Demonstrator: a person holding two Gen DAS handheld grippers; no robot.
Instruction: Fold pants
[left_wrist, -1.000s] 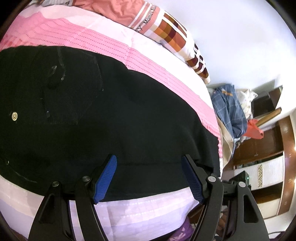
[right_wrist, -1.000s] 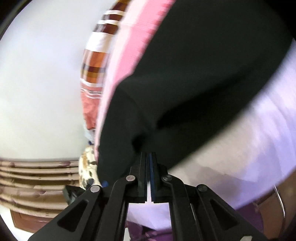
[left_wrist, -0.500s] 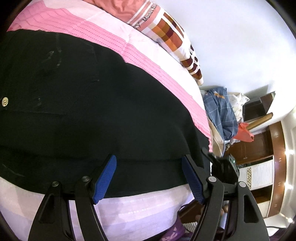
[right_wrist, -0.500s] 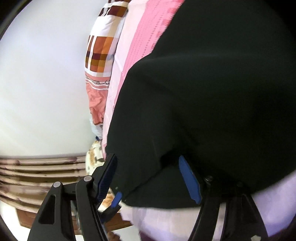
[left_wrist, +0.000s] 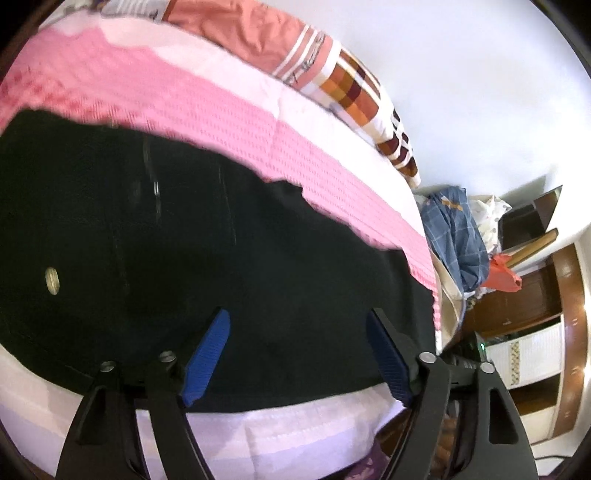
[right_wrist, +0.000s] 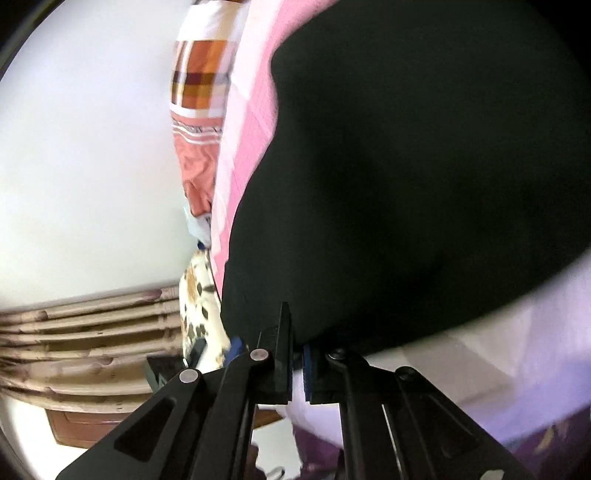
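Black pants (left_wrist: 221, 258) lie spread on a pink and white bedsheet (left_wrist: 258, 122), with a brass button (left_wrist: 51, 280) at the left. My left gripper (left_wrist: 297, 317) hovers over the pants' near edge. Its jaws are opening and its blue pads (left_wrist: 207, 358) pinch nothing. In the right wrist view the pants (right_wrist: 406, 184) fill the upper right. My right gripper (right_wrist: 295, 328) is shut on their near edge, and the cloth drapes over the tip of one finger.
A checked orange pillow (left_wrist: 351, 88) lies at the far side of the bed by a white wall. A pile of blue clothes (left_wrist: 454, 232) and wooden cabinets (left_wrist: 535, 295) stand beyond the bed's right end. Floral cloth (right_wrist: 195, 302) and beige slats (right_wrist: 92, 332) sit left of the right gripper.
The right gripper stood wide open around the pants' edge half a second ago and has now shut on it. The left gripper has shifted a little across the pants, still open.
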